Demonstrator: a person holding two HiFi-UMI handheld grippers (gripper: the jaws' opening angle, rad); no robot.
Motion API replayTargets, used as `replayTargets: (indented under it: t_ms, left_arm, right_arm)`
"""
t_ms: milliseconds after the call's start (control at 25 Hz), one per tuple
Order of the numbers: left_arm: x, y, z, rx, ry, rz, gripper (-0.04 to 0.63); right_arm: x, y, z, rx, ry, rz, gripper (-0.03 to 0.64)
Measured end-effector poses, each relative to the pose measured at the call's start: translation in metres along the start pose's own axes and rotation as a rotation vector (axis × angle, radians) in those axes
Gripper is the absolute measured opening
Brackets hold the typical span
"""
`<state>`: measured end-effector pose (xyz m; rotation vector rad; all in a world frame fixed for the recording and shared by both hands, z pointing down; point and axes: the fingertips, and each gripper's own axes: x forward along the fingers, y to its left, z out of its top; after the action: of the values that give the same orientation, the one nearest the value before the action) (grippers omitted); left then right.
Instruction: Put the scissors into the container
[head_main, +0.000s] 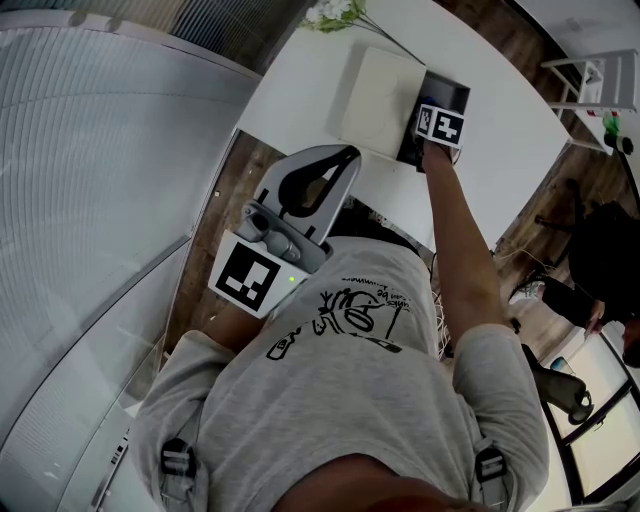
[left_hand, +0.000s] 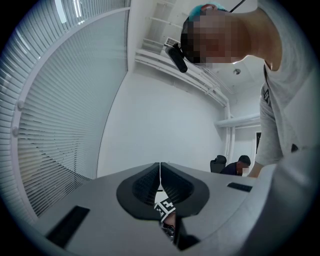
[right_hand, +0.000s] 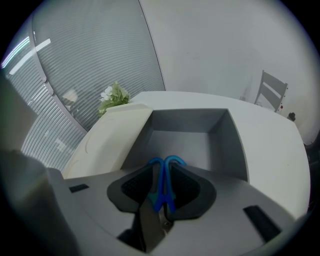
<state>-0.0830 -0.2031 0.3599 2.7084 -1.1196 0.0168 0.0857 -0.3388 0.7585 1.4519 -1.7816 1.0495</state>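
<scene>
Scissors (right_hand: 161, 184) gripped in our right tongs (right_hand: 163, 171), handles over open container (right_hand: 236, 145) on table (right_hand: 272, 145); drop not yet done. Our left tongs (left_hand: 160, 172) closed, empty. We judge: release remains.

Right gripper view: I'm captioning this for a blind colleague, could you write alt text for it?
The right gripper holds blue-handled scissors between its pads, handles pointing forward at the near edge of an open, empty grey container on a white table. A cream slab lies against the container's left side, with white flowers beyond it.
</scene>
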Motion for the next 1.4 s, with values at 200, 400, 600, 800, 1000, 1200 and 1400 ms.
replayTargets:
  t_ms: [200,400,600,800,1000,1200,1400]
  left_arm:
    - [0.0,-0.004,0.004,0.009,-0.006,-0.002,0.023]
    - [0.001,-0.01,0.006,0.018,-0.01,-0.013,0.023]
    - [0.003,-0.015,0.011,0.024,-0.019,-0.021,0.023]
    - [0.005,-0.018,0.016,0.031,-0.03,-0.027,0.023]
    - [0.008,-0.02,0.025,0.046,-0.068,-0.032,0.023]
    - [0.009,-0.026,0.028,0.048,-0.066,-0.035,0.023]
    - [0.009,-0.03,0.037,0.062,-0.089,-0.041,0.023]
  right_arm:
    - [-0.009,0.0,0.006,0.004,-0.027,0.009,0.118]
    - [-0.021,0.003,0.014,0.014,-0.055,0.028,0.114]
    - [-0.041,0.003,0.022,-0.004,-0.107,0.039,0.103]
    - [-0.063,0.004,0.03,-0.045,-0.153,0.054,0.1]
    - [-0.09,0.009,0.045,-0.109,-0.221,0.069,0.087]
    - [-0.12,0.021,0.058,-0.181,-0.294,0.104,0.071]
    - [-0.158,0.033,0.07,-0.215,-0.374,0.132,0.047]
